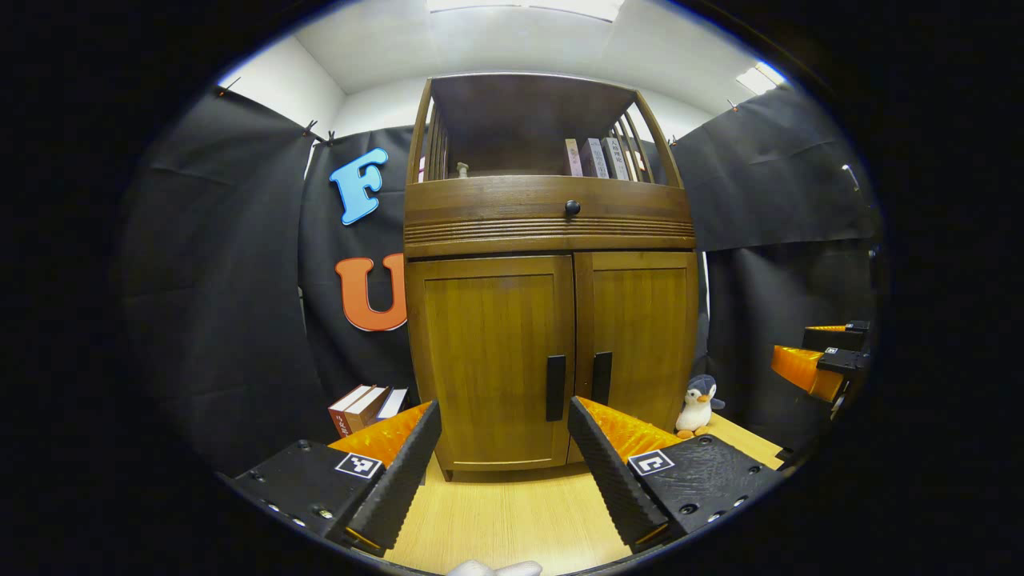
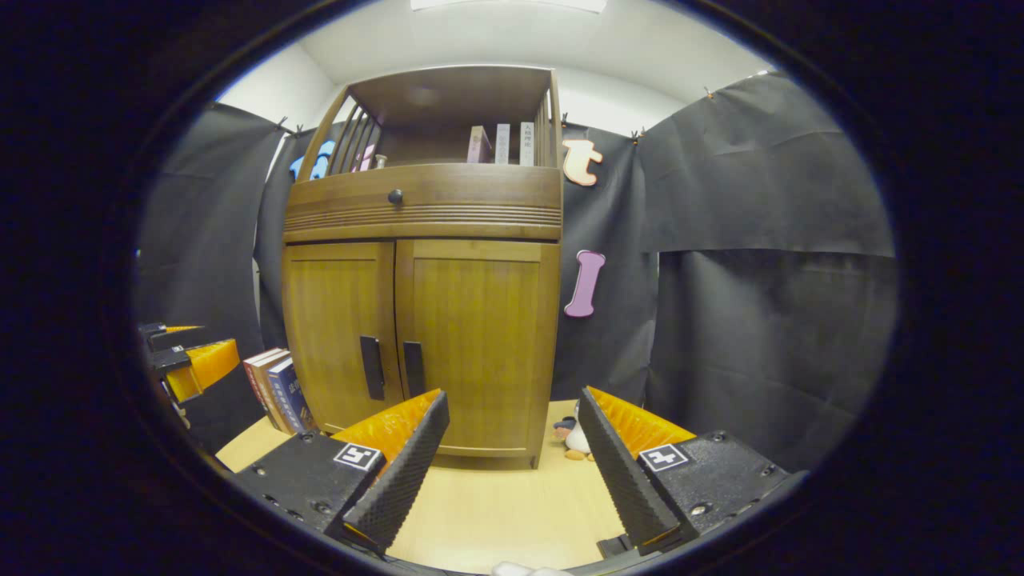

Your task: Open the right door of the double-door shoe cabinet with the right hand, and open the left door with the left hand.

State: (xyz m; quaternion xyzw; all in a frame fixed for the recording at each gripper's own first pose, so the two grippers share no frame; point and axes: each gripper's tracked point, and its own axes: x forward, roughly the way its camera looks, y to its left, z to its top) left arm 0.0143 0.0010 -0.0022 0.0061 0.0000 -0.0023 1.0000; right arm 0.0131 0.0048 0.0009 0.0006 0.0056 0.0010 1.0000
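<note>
A brown wooden shoe cabinet [image 1: 552, 232] stands on a light wood tabletop, both doors closed. In the left gripper view its left door [image 1: 488, 360] and right door [image 1: 644, 336] meet at two dark vertical handles [image 1: 555, 387] [image 1: 602, 378]. My left gripper [image 1: 504, 448] is open, a short way in front of the left door, touching nothing. In the right gripper view the cabinet [image 2: 424, 224] stands left of centre, with the right door [image 2: 480, 344] and its handle [image 2: 413, 368] ahead. My right gripper [image 2: 512, 448] is open, short of the cabinet, holding nothing.
A toy penguin [image 1: 698, 404] sits right of the cabinet's base, and books [image 1: 360, 406] stand at its left. Books [image 1: 596, 158] line the upper shelf above a drawer knob [image 1: 572, 208]. Black cloth walls close in the sides. The other gripper [image 1: 820, 364] shows at the right edge.
</note>
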